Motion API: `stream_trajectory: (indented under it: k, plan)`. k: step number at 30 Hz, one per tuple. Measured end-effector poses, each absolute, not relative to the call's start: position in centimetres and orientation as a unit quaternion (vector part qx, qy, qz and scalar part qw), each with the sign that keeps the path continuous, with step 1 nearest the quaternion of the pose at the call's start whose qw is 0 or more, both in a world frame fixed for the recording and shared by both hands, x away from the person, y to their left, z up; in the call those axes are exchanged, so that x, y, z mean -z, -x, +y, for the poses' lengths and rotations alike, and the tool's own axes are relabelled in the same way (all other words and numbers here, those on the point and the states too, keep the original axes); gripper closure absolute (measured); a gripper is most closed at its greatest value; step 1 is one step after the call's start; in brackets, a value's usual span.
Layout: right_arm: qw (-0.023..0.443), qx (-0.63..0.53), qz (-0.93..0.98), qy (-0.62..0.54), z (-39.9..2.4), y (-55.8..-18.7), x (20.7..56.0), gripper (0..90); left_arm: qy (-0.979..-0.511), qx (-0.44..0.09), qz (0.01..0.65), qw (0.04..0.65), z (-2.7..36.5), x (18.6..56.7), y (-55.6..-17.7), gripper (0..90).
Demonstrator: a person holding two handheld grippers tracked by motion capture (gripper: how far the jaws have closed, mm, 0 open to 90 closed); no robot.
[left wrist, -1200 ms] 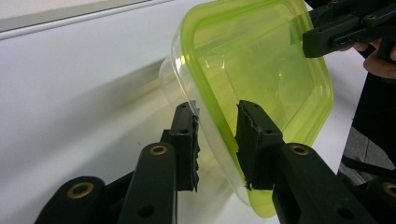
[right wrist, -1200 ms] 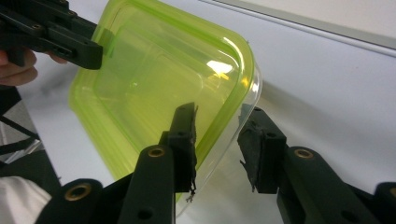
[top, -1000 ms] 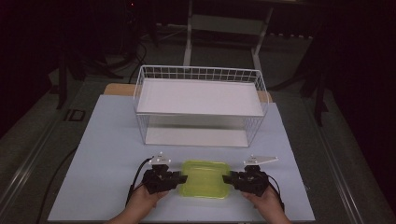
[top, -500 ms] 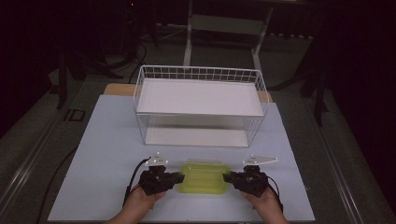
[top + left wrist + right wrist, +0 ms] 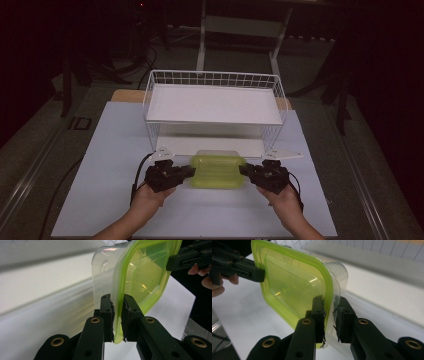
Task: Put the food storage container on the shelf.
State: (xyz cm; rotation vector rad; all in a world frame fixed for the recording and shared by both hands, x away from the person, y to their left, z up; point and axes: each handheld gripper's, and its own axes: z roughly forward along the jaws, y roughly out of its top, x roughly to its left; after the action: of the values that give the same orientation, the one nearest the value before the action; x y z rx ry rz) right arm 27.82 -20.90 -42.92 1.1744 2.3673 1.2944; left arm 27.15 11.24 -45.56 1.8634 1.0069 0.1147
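Fixed high view up above the near side, looking forward and down over the whole table (image 5: pixel 115 165). Two gripper views riding low and close, each staring along its own black jaws from opposite ends. Shared by all three: the green-lidded container (image 5: pixel 218 170) (image 5: pixel 140 277) (image 5: pixel 294 290).

A clear container (image 5: pixel 218 170) with a yellow-green lid; white wire rack (image 5: pixel 215 102); black grippers.

Wire rack (image 5: pixel 215 102) blocks ahead; table (image 5: pixel 100 150) open sideways.
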Motion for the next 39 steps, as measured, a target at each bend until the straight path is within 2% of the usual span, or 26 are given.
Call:
stream_trajectory:
  k: [5,13,28,39]
  plan:
    - [0.111,-0.445,0.796,-0.395,-20.2,-29.0,42.1,79.1,-0.759,-0.058,0.422,0.492,11.7,45.1,-28.1,81.2]
    - [0.116,-0.443,0.794,-0.4,-19.2,-31.0,42.7,79.1,-0.751,-0.06,0.438,0.49,12.1,46.2,-30.0,81.0]
    - [0.11,-0.427,0.787,-0.432,-18.7,-34.5,46.0,78.8,-0.752,-0.063,0.455,0.473,11.8,49.3,-33.7,80.7]
    - [0.134,-0.415,0.784,-0.442,-18.6,-36.0,47.4,76.9,-0.75,-0.072,0.45,0.48,11.4,50.0,-35.0,80.7]
